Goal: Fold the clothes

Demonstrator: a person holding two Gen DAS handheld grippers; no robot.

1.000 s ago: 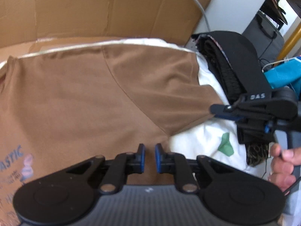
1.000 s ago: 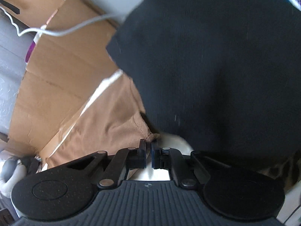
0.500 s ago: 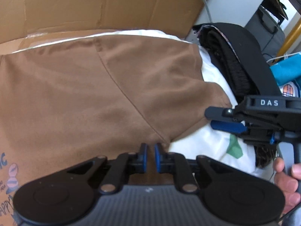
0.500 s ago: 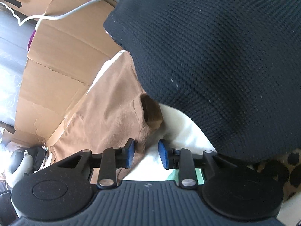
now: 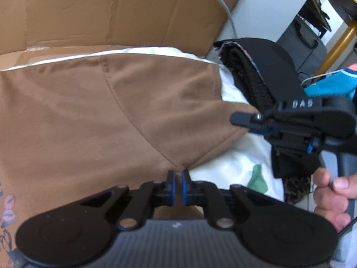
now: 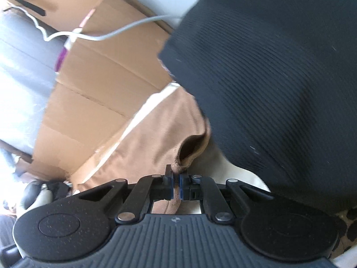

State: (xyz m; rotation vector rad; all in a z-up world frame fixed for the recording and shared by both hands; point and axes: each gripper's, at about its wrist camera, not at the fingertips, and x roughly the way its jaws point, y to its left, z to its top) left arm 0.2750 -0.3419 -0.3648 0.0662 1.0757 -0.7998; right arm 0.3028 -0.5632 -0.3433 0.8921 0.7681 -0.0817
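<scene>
I see the brown shirt (image 5: 93, 120) lying flat on the white sheet (image 5: 234, 163), with black clothes (image 5: 263, 76) at 2 o'clock. My left gripper (image 5: 177, 186) is clamped on its armpit seam, and my right gripper (image 6: 176, 184) pinches the sleeve cuff (image 6: 189, 149).

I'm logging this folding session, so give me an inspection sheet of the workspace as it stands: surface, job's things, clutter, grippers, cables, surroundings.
Surface: white sheet with a green patch, under the clothes.
Job's things: brown shirt spread flat, print at its left edge; its sleeve opening faces the right wrist camera.
Clutter: black garment piled at the right, touching the sleeve end; leopard-print fabric beneath it; teal cloth behind.
Grippers: left gripper shut on the shirt's underarm seam; right gripper shut on the sleeve hem.
Cables: grey cable running across the cardboard.
Surroundings: flattened cardboard against the wall; dark bag on the floor.
</scene>
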